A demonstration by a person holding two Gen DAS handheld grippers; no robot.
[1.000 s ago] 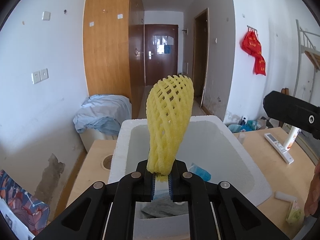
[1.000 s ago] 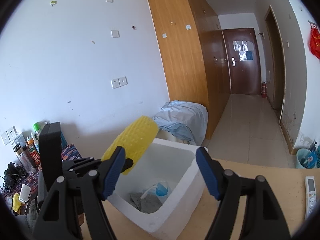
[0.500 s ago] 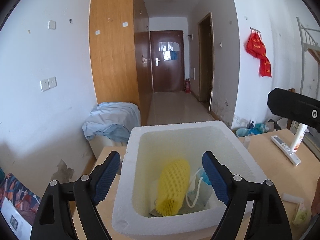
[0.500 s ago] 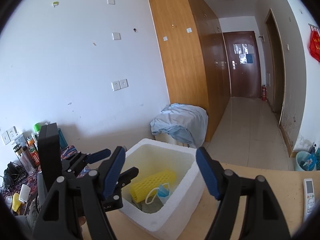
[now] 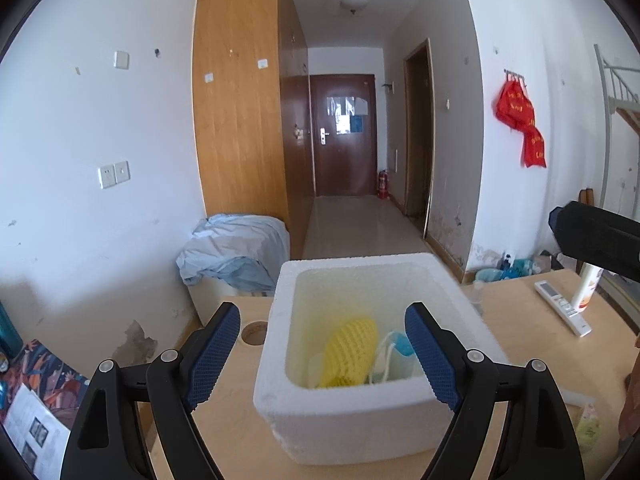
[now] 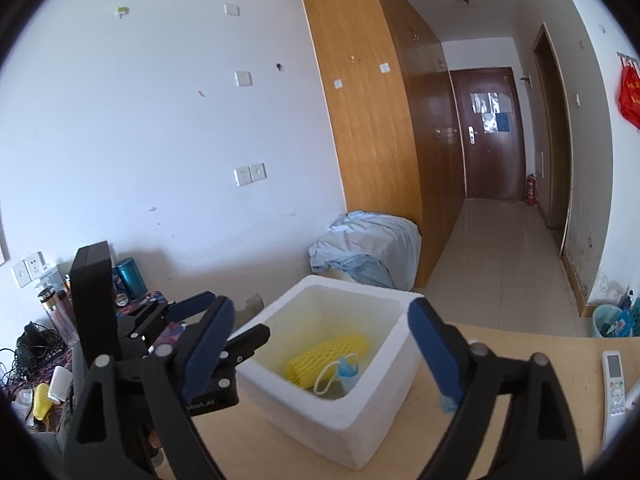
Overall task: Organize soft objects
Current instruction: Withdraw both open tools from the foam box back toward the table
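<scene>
A yellow foam net sleeve (image 5: 352, 350) (image 6: 328, 358) lies inside the white foam box (image 5: 360, 264) (image 6: 360, 420) on the wooden table. A blue face mask (image 5: 396, 350) (image 6: 346, 368) with pale loops rests beside it. My left gripper (image 5: 322, 307) stands open in front of the box with nothing between its blue pads; the right wrist view shows it at the box's left side (image 6: 238, 313). My right gripper (image 6: 320, 304) hovers before the box, its jaws opening and nothing between them. One of its fingers (image 5: 592, 240) juts in from the right edge.
A white remote (image 5: 562, 306) (image 6: 614, 380) and a white bottle (image 5: 588, 288) are on the table to the right. There is a round cable hole (image 5: 254, 332) left of the box. A blue sheet bundle (image 5: 236, 252) sits behind. A cluttered shelf (image 6: 56, 344) is far left.
My left gripper opened and let go of the yellow net, which dropped into the box. Both grippers then drew back from the box. The right jaws spread wider.
</scene>
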